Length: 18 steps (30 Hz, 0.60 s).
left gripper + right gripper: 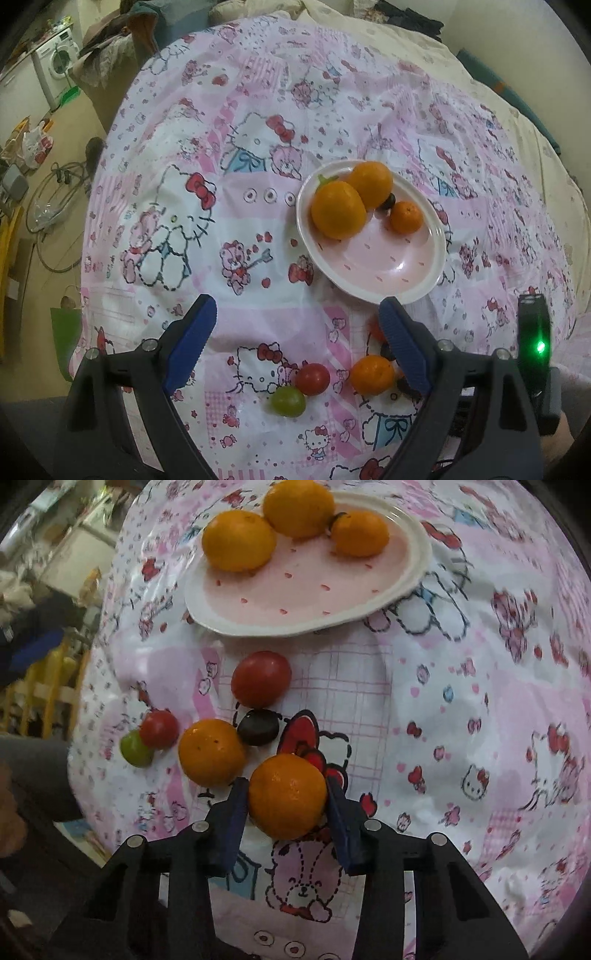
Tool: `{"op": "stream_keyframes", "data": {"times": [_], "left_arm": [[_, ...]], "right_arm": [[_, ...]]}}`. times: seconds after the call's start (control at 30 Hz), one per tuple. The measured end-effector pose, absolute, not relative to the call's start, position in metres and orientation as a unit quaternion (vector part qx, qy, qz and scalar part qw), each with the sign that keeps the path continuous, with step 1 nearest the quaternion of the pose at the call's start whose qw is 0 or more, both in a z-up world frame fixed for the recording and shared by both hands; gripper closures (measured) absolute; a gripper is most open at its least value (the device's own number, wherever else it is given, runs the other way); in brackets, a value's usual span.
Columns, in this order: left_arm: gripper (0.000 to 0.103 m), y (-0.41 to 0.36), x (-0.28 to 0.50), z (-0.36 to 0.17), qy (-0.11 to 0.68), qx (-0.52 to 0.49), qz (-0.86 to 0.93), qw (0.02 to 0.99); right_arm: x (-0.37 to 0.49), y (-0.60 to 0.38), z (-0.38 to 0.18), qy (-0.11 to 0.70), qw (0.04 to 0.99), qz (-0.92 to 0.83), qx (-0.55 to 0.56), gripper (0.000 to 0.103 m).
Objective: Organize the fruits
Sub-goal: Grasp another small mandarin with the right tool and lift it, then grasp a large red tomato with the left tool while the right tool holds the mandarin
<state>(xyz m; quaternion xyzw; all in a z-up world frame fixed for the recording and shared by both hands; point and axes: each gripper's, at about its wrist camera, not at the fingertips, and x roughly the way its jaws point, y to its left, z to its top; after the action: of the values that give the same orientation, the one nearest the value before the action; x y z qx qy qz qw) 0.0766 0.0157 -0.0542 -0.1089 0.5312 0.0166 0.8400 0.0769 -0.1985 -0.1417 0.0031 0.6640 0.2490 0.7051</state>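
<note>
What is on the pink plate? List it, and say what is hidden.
The pink plate holds three orange fruits and one small dark fruit wedged between them. The oranges cover most of that dark fruit; anything else behind them cannot be seen.

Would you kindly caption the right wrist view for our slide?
Right gripper clamps an orange below the plate.

We hold the left gripper [297, 325] with its blue fingers [190, 345] spread wide apart and nothing between them. Our right gripper [286, 794] has its fingers [234, 819] pressed on both sides of an orange [287, 795].
</note>
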Motion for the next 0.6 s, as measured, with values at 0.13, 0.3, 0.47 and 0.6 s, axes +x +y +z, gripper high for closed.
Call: {"op": "stream_keyframes", "data": {"times": [0.13, 0.3, 0.47, 0.6], "left_arm": [[0.015, 0.007, 0.078, -0.059, 0.540, -0.103, 0.007, 0.836], [0.016, -0.009, 0.080, -0.069, 0.555, -0.085, -0.011, 0.827], [0.022, -0.034, 0.085, -0.086, 0.574, -0.065, -0.039, 0.816], [0.024, -0.062, 0.093, -0.095, 0.584, -0.028, -0.073, 0.808]], "right_arm": [[0.078, -0.219, -0.128, 0.644, 0.723, 0.247, 0.038, 0.061], [0.082, -0.250, -0.105, 0.608, 0.758, 0.218, 0.085, 0.061], [0.091, -0.279, -0.086, 0.580, 0.781, 0.195, 0.127, 0.061], [0.094, -0.290, -0.077, 0.566, 0.791, 0.182, 0.148, 0.061]]}}
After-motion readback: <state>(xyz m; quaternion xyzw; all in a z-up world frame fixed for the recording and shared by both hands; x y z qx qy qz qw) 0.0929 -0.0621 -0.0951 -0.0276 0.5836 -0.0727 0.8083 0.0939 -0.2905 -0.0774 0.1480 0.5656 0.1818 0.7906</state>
